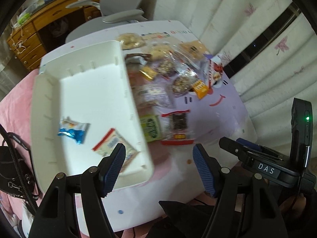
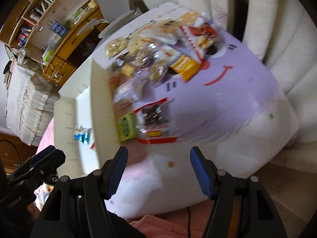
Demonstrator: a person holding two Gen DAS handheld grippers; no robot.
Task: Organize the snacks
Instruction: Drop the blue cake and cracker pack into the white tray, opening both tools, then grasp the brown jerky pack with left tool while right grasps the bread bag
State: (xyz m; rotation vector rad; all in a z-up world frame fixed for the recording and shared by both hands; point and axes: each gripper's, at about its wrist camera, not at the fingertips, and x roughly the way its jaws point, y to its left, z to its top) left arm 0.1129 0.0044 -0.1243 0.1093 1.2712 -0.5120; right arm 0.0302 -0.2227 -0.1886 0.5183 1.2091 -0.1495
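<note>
Left wrist view: table (image 1: 218,103) with lilac cat-face print, white tray (image 1: 126,91) on its left part, snacks (image 1: 170,75) piled just right of the tray. Two packets (image 1: 74,131) lie inside the tray. Wooden desk (image 1: 35,29) and grey chair (image 1: 120,0) behind. Left gripper (image 1: 159,167) points steeply down over the near edge, jaws apart, holding nothing.

Right wrist view: same table, blurred; bookshelf (image 2: 37,10) at back. Right gripper (image 2: 157,171) angled down, jaws parted, empty.

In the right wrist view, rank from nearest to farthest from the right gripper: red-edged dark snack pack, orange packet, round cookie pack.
From the right gripper:
1. Red-edged dark snack pack, just ahead of the fingers.
2. Orange packet, mid-table.
3. Round cookie pack, far left edge of the pile.
</note>
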